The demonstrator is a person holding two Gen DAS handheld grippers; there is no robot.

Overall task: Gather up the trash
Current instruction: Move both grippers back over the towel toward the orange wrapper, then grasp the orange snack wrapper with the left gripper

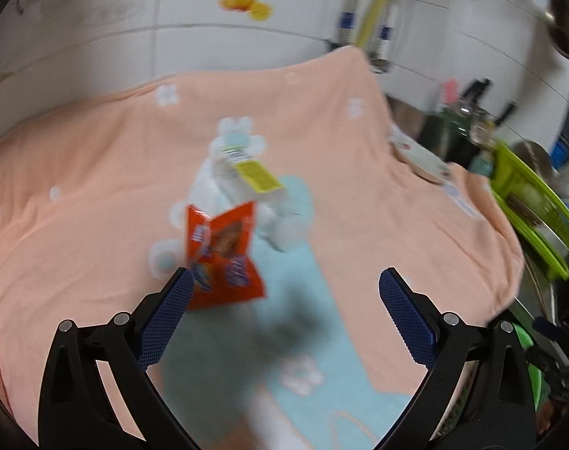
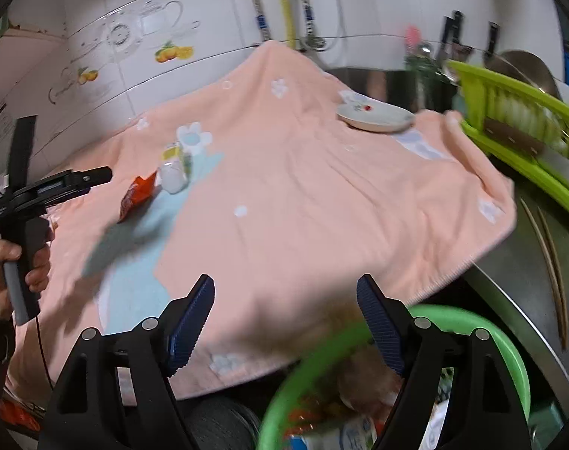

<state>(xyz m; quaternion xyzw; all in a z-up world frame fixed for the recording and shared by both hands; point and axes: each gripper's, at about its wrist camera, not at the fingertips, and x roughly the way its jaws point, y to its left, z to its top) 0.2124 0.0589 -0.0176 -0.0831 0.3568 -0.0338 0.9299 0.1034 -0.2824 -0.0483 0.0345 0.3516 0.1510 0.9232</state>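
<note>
On the peach cloth [image 1: 97,172] lie an orange wrapper [image 1: 224,258] and a plastic bottle [image 1: 247,183]. My left gripper [image 1: 284,292] is released, jaws empty; my right gripper [image 2: 284,300] hangs released above the green basket [image 2: 509,352]. Next I must reach the wrapper.

Two grippers are in play: the left gripper [image 1: 284,285] and the right gripper [image 2: 284,292], two blue-padded fingers [image 1: 168,315] on each, nothing between either pair. Ahead of the left jaws, one orange snack wrapper [image 1: 224,258], and just beyond it one clear plastic bottle [image 1: 247,183] with a yellow label. One white plate [image 2: 374,116] far ahead of the right jaws. One green basket [image 2: 359,341] right under them. One peach flowered towel [image 2: 303,206] beneath it all. One green rack [image 2: 517,127] off right.
</note>
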